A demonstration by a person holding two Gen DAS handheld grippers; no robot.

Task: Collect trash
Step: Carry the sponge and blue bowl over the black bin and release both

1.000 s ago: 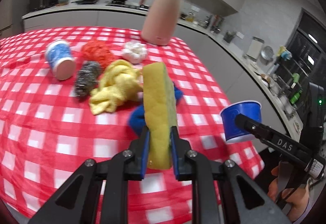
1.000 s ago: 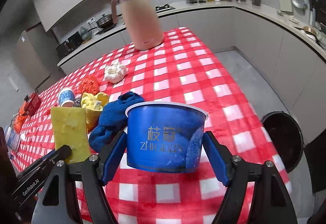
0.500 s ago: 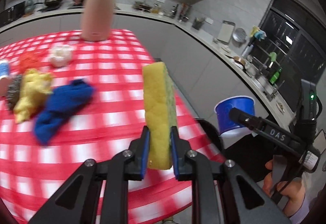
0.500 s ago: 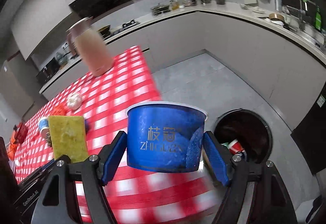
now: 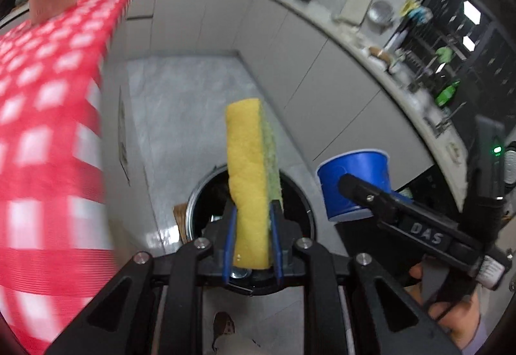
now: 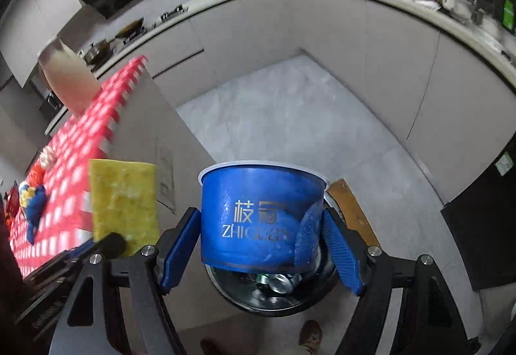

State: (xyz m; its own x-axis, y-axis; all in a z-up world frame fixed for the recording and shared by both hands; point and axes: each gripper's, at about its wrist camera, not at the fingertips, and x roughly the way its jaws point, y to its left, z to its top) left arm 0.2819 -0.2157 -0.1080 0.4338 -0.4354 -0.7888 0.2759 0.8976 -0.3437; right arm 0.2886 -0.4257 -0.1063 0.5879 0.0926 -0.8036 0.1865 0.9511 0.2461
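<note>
Hanging over the bin (image 5: 300,203) at lower centre, the sponge (image 5: 250,180) is pinched by the left gripper (image 5: 251,245), and the cup (image 6: 261,216) is clamped by the right gripper (image 6: 259,248). If released off-centre, either could be bounced off the rim onto the floor.

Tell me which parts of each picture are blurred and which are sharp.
Left wrist view: the checked tablecloth is smeared, while the sponge stays sharp. Right wrist view: the tablecloth and the pink jug are smeared, while the blue cup stays sharp. Both views curve straight lines.
</note>
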